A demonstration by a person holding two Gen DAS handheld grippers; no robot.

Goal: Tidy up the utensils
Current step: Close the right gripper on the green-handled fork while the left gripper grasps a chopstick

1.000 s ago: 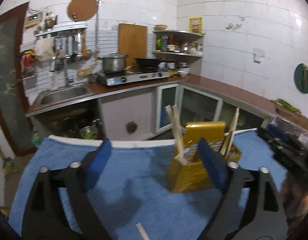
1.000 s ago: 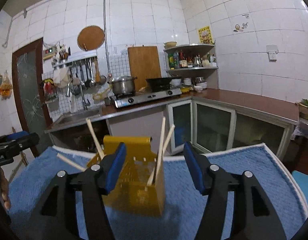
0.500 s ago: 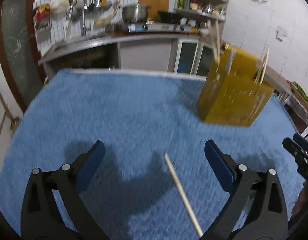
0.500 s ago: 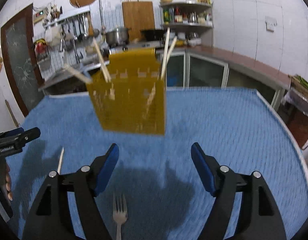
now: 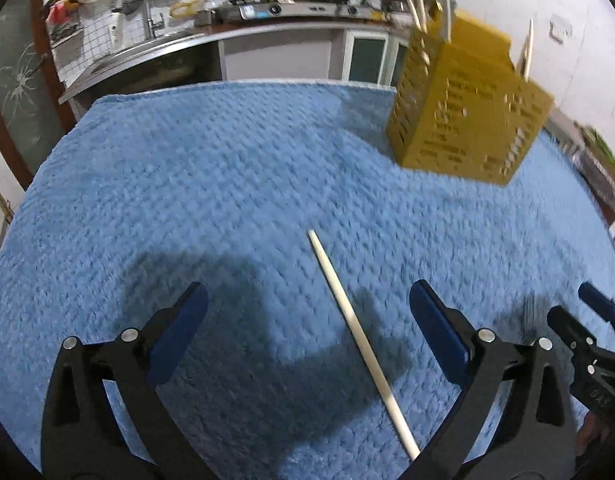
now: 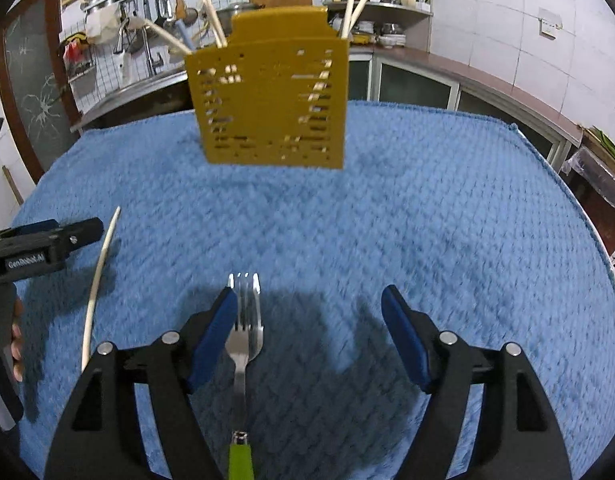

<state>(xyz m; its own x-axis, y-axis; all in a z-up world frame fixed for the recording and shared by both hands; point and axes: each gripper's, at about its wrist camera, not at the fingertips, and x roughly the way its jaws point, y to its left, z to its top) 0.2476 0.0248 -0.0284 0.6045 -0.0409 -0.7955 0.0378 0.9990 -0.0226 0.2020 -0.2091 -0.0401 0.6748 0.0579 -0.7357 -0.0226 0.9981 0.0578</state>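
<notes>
Utensils lie loose on a blue towel, one between each pair of open tongs, with the yellow holder standing beyond them.

Chopstick (image 5: 359, 340) lies flat between the fingers of the left gripper (image 5: 307, 320), its long axis running away from the camera and slanting a little left, tip toward the far edge of the blue towel (image 5: 187, 184). Those jaws have just been opening and stand wide, gripping nothing. Fork (image 6: 243, 344), steel with a green handle, lies between the fingers of the right gripper (image 6: 309, 312), tines pointing toward the yellow holder (image 6: 271, 92), close beside the left finger and well off centre. Those jaws also stand apart, holding nothing. Each hand is nearest its own utensil; the holder already carries several upright chopsticks.
</notes>
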